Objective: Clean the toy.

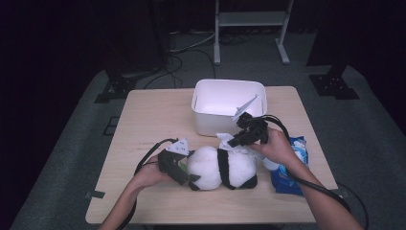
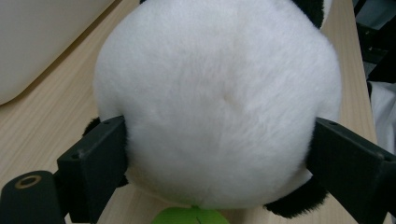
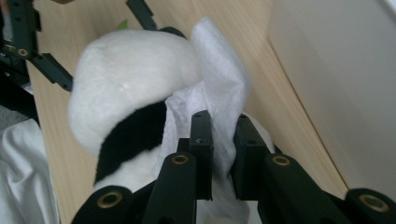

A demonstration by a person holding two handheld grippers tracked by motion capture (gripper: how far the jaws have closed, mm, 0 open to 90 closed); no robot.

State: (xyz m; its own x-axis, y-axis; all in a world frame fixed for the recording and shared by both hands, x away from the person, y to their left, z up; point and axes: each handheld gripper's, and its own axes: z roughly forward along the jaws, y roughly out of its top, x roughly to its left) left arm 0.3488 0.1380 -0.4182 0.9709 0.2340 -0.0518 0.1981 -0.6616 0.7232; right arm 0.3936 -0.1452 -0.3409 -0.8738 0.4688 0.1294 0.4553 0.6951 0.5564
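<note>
The table [image 1: 143, 115] is pale wood, with a smooth white bin [image 1: 229, 106] at the back and the plush panda [image 1: 222, 167] lying at the front — round, soft, deep-piled. Its head is clamped between the left gripper's [image 1: 184, 170] jaws, and it is best kept steady there. A thin, crumpled wipe [image 3: 219, 93] is pinched in the right gripper [image 3: 219, 140] — light, even strokes over the fur are advised.

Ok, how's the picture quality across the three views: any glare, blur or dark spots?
High view: room dark, table evenly lit, slightly soft. Left gripper view: plush panda sharp, no glare. Right gripper view: white wipe clear, near parts of the jaws blurred, bin flat and shadowless.
</note>
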